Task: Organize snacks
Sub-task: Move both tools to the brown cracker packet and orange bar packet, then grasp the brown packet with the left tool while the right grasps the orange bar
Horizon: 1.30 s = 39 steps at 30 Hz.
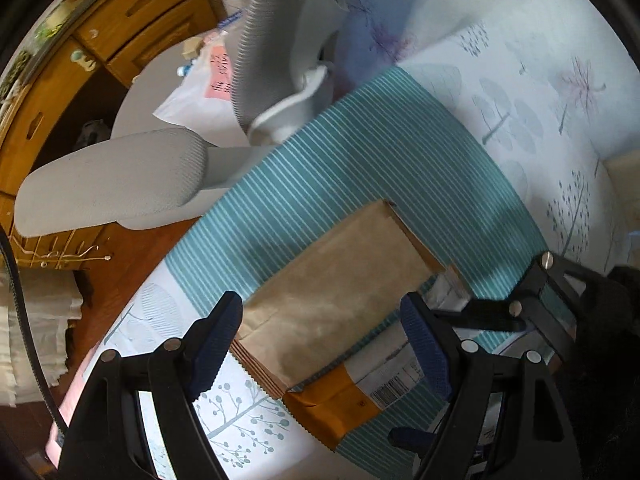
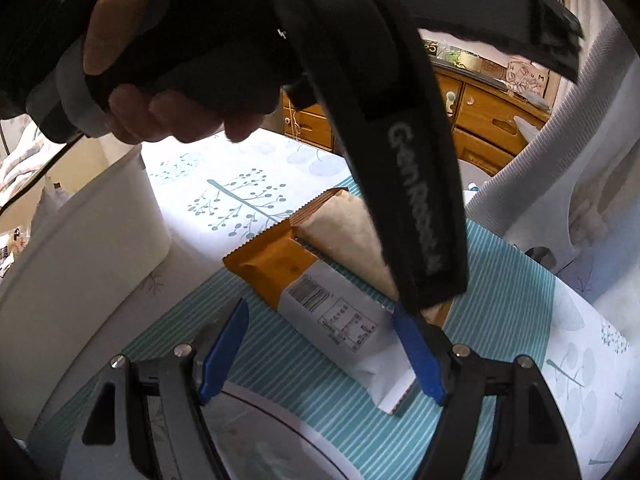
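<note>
A brown paper snack bag (image 1: pixel 340 288) lies on the teal striped cloth (image 1: pixel 360 152), and an orange-and-white snack packet (image 1: pixel 360 392) lies against it. My left gripper (image 1: pixel 320 344) is open, its jaws on either side of both snacks and just above them. In the right wrist view the orange-and-white packet (image 2: pixel 320 292) lies flat with the brown bag (image 2: pixel 348 224) behind it. My right gripper (image 2: pixel 324 348) is open, its blue fingers (image 2: pixel 416 356) on either side of the packet's white end. The left gripper's black body (image 2: pixel 380 120) hangs over the snacks.
A white bin (image 2: pixel 80 248) stands to the left on the tree-patterned tablecloth (image 2: pixel 240 184). A grey office chair (image 1: pixel 120 184) stands beside the table. A wooden drawer cabinet (image 2: pixel 488 120) is behind. The right gripper's black frame (image 1: pixel 532 304) shows to the right in the left wrist view.
</note>
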### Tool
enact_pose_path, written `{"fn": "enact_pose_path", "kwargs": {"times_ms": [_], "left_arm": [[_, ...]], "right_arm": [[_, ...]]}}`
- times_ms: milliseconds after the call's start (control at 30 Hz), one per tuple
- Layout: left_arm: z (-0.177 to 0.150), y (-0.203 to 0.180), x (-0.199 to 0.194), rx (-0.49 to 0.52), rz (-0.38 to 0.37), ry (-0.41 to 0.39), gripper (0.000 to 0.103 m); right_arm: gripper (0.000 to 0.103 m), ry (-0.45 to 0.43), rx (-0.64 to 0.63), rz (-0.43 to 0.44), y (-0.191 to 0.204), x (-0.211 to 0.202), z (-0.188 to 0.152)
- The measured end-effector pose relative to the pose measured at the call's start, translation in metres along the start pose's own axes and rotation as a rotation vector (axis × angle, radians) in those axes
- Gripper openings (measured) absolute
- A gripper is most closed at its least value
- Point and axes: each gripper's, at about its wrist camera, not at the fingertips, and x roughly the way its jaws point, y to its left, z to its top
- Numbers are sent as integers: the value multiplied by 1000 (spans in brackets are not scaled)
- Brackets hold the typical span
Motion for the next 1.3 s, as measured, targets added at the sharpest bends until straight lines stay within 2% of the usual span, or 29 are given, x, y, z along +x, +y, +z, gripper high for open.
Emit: {"fn": "enact_pose_path", "kwargs": {"times_ms": [233, 533, 633, 833, 967, 1067, 1300], "left_arm": [[9, 3, 12, 8, -17, 23, 81], [9, 2, 19, 44, -42, 40, 82], [8, 1, 22, 53, -31, 53, 82], [6, 5, 21, 25, -40, 26, 82], [2, 6, 20, -1, -32, 6, 80], [-1, 5, 19, -16, -28, -5, 75], [-9, 0, 13, -96, 3, -16, 66]], "right_arm": [[75, 39, -31, -24, 3, 4, 2], [55, 130, -52, -61, 0, 5, 11], [54, 160, -52, -52, -6, 6, 12], [47, 225, -59, -43, -10, 4, 11], [43, 310, -17, -54, -15, 1, 12], [39, 363, 30, -28, -22, -6, 10], [37, 450, 96, -39, -23, -10, -3]]}}
